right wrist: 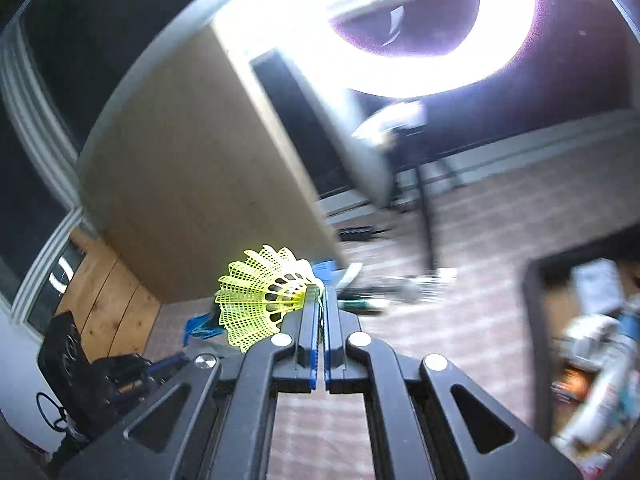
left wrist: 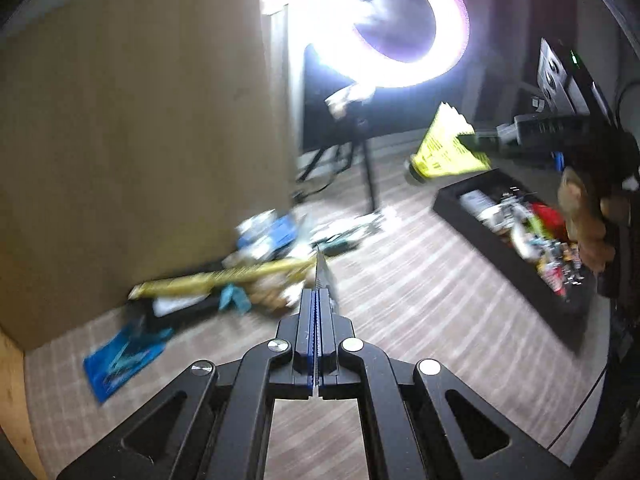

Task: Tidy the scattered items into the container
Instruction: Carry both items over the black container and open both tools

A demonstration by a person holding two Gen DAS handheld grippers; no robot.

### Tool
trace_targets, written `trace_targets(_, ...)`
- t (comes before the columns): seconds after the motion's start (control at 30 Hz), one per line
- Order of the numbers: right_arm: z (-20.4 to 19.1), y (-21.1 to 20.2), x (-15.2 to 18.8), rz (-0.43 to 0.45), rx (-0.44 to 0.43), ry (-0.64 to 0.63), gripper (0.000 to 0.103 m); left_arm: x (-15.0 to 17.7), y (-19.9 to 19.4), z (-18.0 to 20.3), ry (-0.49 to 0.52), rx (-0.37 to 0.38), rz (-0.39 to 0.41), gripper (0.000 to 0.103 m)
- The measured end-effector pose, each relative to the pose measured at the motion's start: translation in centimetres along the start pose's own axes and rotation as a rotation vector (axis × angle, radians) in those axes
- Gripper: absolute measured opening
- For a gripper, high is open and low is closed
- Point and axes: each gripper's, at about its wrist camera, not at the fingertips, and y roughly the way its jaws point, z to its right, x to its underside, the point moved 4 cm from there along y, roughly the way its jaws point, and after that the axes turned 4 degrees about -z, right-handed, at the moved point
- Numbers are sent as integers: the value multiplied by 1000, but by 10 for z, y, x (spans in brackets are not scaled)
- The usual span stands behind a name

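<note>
My left gripper (left wrist: 319, 292) is shut on a thin flat packet (left wrist: 320, 266) seen edge-on, sticking out past the fingertips above the wood floor. A long yellow packet (left wrist: 216, 280) lies in the scattered pile (left wrist: 272, 240) just behind it. My right gripper (right wrist: 321, 292) is shut on the skirt of a yellow plastic shuttlecock (right wrist: 256, 296), which leans out to the left. In the left wrist view the right gripper (left wrist: 470, 141) holds that shuttlecock (left wrist: 444, 148) in the air beyond the far end of the black container (left wrist: 452, 208). The container holds several items.
A large brown panel (left wrist: 140, 140) stands at the left, with a blue packet (left wrist: 124, 356) on the floor before it. A lit ring light (left wrist: 400, 24) on a tripod (left wrist: 366, 168) stands behind. A person's hand (left wrist: 584, 220) is over the container. The container's rim (right wrist: 534, 304) shows at right.
</note>
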Motion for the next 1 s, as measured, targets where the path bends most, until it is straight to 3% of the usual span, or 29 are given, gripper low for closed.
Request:
trace_targets(0.3, 143, -147, 38, 178, 250, 223, 2, -63, 10, 138, 138, 186, 91, 0)
trace_targets(0.5, 205, -215, 73, 239, 392, 324, 2, -88, 28, 232, 206, 331, 94, 0)
trace_targets(0.73, 233, -242, 92, 259, 468, 370, 2, -101, 46, 309, 259, 427, 70, 0)
trace_targets(0.8, 236, -235, 92, 245, 463, 363, 3, -101, 60, 326, 287, 429, 26, 9)
trace_targets(0.83, 236, -231, 92, 226, 449, 359, 8, -101, 67, 331, 296, 399, -1, 18)
trace_targets(0.87, 235, -228, 91, 217, 456, 371, 15, -101, 72, 333, 298, 378, -14, 35)
trace_targets(0.9, 236, -227, 91, 217, 469, 386, 36, -101, 74, 332, 292, 366, -14, 39)
trace_targets(0.93, 236, -229, 92, 231, 478, 388, 51, -100, 74, 328, 278, 367, -11, 37)
trace_targets(1.0, 233, -235, 92, 259, 495, 376, 51, -98, 72, 319, 259, 369, -14, 37)
